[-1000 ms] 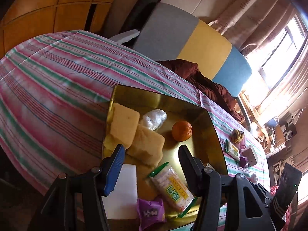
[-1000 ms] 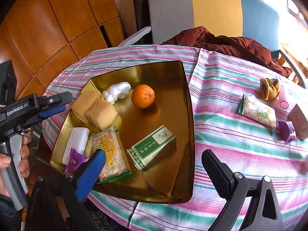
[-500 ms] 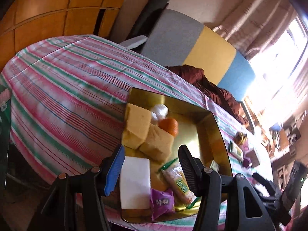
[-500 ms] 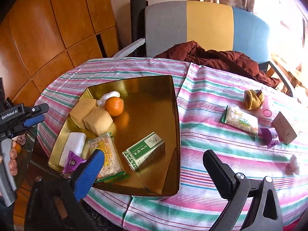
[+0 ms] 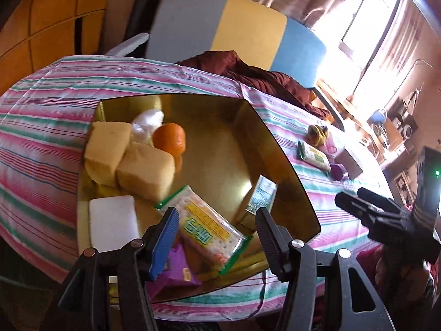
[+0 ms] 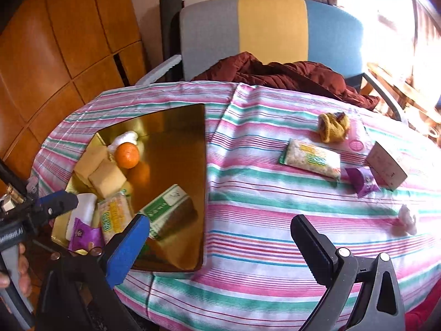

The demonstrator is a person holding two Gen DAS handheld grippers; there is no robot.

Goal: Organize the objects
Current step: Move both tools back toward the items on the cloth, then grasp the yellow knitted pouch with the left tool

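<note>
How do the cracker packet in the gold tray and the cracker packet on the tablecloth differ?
The cracker packet in the tray lies inside the gold tray, crowded among other snacks; the cracker packet on the cloth lies on the striped tablecloth, right of the tray. Both are clear wrappers with green ends and yellow labels.

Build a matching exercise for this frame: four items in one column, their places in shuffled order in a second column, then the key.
Items
1. orange
2. green box
3. yellow knitted piece
4. white wad

Places
A. on the striped cloth, far side, beyond the cracker pack lying outside the tray
B. in the gold tray, lying toward its near right corner
C. alone on the cloth at the right, nearer than the purple packet there
D. in the tray, against the sponge blocks

Pairs: 1-D, 2-B, 3-A, 4-C
</note>
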